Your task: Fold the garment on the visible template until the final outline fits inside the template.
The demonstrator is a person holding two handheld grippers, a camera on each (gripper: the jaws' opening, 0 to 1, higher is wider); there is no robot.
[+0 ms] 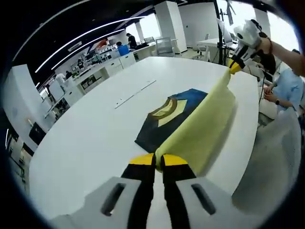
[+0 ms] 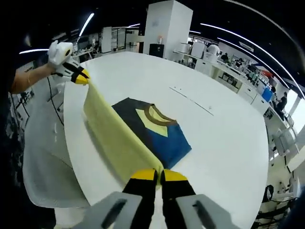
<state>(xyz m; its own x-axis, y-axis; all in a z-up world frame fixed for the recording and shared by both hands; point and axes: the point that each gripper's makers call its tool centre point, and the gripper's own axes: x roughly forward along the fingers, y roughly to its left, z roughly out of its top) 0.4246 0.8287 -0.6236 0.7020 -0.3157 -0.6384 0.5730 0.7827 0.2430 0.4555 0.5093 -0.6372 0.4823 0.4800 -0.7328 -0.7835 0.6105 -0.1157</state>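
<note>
A garment (image 1: 174,114) lies on the white table (image 1: 95,124), navy and blue with a brown collar and a pale yellow part. Its yellow side (image 1: 205,124) is lifted off the table and stretched taut between the two grippers. My left gripper (image 1: 157,160) is shut on one corner of that yellow edge. My right gripper (image 2: 158,175) is shut on the other corner. The right gripper (image 1: 234,67) also appears at the upper right of the left gripper view. The left gripper (image 2: 80,76) appears at the upper left of the right gripper view. The rest of the garment (image 2: 157,131) stays flat.
A thin line mark (image 1: 136,94) runs across the table beyond the garment. The table's curved edge (image 2: 71,143) is close to the lifted side. A person's forearm (image 2: 28,78) holds the left gripper. Desks, chairs and people stand in the room behind.
</note>
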